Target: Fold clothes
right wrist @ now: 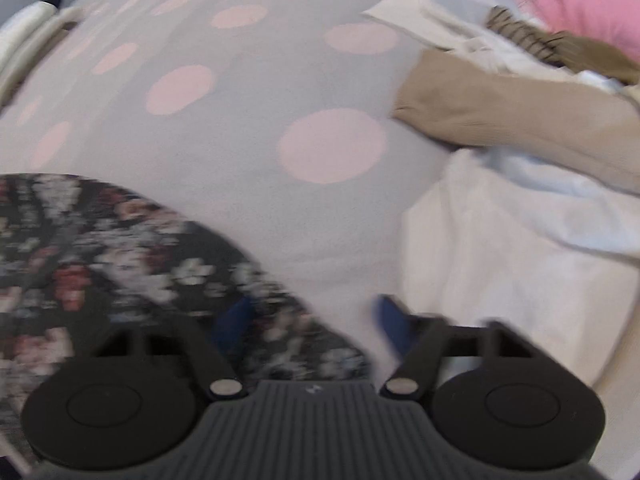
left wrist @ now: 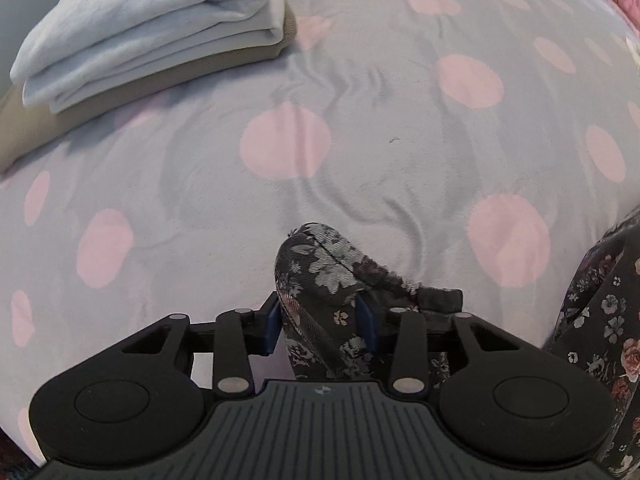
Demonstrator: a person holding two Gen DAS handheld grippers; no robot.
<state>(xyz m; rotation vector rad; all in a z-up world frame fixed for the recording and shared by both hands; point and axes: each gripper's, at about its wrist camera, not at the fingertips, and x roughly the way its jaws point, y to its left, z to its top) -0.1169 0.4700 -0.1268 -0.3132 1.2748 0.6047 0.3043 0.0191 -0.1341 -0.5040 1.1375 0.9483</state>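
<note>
Seen first from the left wrist camera, the left gripper points down at a bed covered by a grey bedspread with pink dots. Its blue pads are clamped on a bunched fold of a dark floral garment, which rises between them; more of the same fabric hangs at the near right edge. Far left lies a stack of folded clothes, pale blue on top of tan.

Next, the right wrist camera, which is blurred. The right gripper hangs over the bedspread with the floral garment spread at the near left and running under its left finger; the pads seem to stand apart, nothing pressed between them. An unfolded heap of tan and white clothes lies to the right.
</note>
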